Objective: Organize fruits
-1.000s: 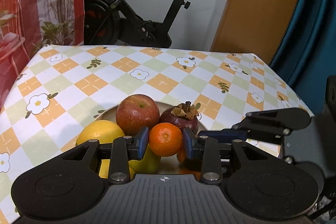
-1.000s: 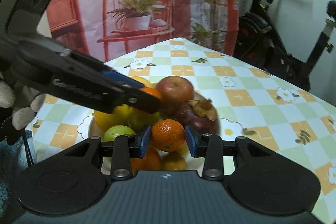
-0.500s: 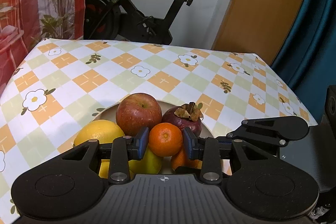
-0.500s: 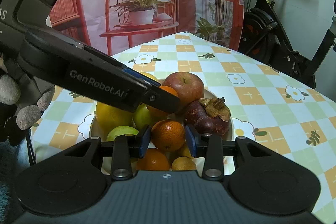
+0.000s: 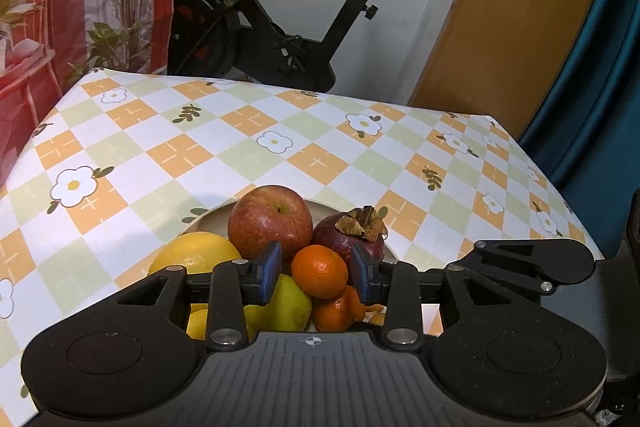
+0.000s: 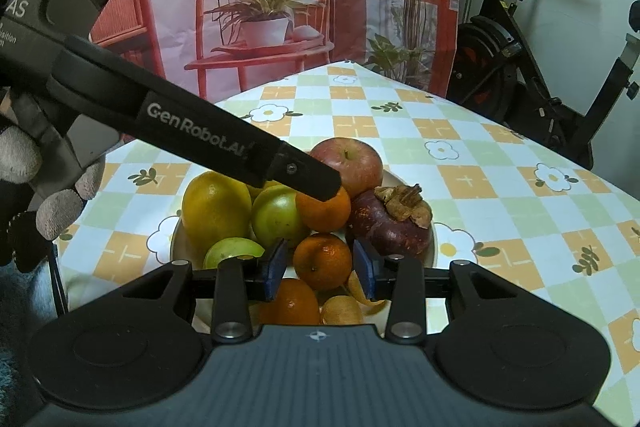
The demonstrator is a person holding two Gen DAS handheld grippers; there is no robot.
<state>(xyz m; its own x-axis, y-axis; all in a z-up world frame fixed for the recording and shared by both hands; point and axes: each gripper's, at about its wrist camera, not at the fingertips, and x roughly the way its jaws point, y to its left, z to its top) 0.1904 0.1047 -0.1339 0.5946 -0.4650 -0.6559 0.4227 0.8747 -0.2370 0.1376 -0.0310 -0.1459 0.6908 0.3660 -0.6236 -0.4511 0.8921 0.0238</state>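
Two grippers over fruit plate [image 6: 430,251]: left gripper [image 5: 317,273] jaws just widening around tangerine [image 5: 319,271]; right gripper [image 6: 320,264] grip unclear.

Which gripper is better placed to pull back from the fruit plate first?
Left, probably. The left gripper has just been opening its jaws, with gaps either side of the top mandarin. The right gripper sits lower in the pile, with hardly any gap to the lower mandarin.

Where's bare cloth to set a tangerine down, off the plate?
Free: the tablecloth beyond the apple up to the far edge, and right of the mangosteen toward the table corner. Crowded: the plate, heaped with fruit.
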